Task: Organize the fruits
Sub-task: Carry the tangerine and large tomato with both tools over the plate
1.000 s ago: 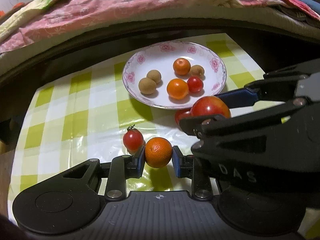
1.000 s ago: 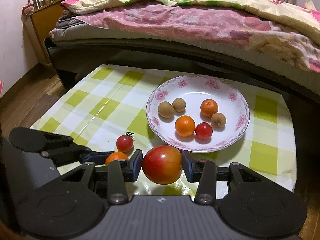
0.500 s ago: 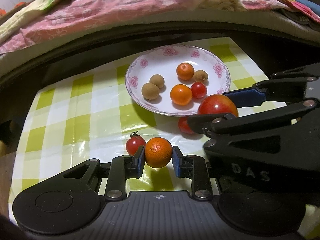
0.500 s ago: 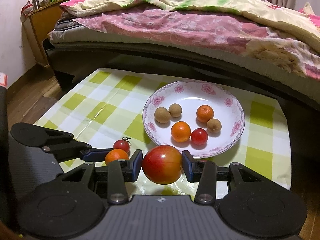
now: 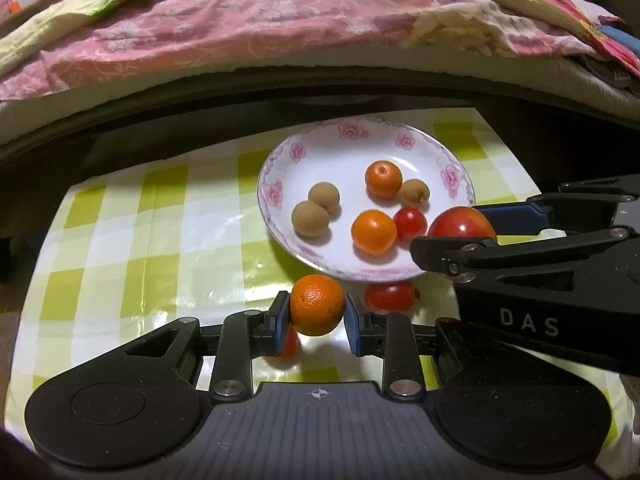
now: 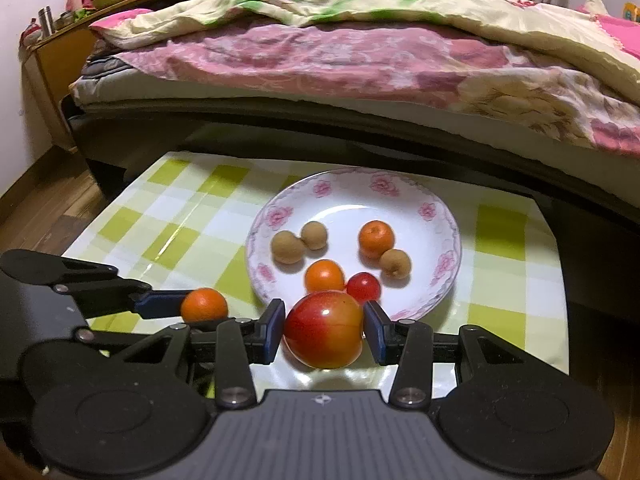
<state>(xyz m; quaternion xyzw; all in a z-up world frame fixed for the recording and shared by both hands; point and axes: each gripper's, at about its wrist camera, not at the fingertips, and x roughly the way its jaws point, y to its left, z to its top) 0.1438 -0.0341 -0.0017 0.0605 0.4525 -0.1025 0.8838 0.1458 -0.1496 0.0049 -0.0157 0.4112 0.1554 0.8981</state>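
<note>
My left gripper (image 5: pixel 317 310) is shut on a small orange mandarin (image 5: pixel 317 304), held above the cloth just short of the plate's near rim. My right gripper (image 6: pixel 324 330) is shut on a red apple (image 6: pixel 324 328), held at the plate's near edge; it also shows in the left wrist view (image 5: pixel 462 222). The white floral plate (image 6: pixel 400 200) holds two mandarins, a cherry tomato and three brown longans. Two cherry tomatoes lie on the cloth, one (image 5: pixel 390 296) by the plate rim, one (image 5: pixel 289 345) partly hidden under my left gripper.
The low table has a green and white checked cloth (image 6: pixel 176 216). A bed with a pink and yellow quilt (image 6: pixel 360 48) runs along the far side. Wooden floor (image 6: pixel 36 208) lies to the left of the table.
Both grippers rose and moved toward the plate with their fruit. The mandarin has lifted off the cloth, leaving the stemmed cherry tomato below my left gripper. The apple now sits over the plate's near edge.
</note>
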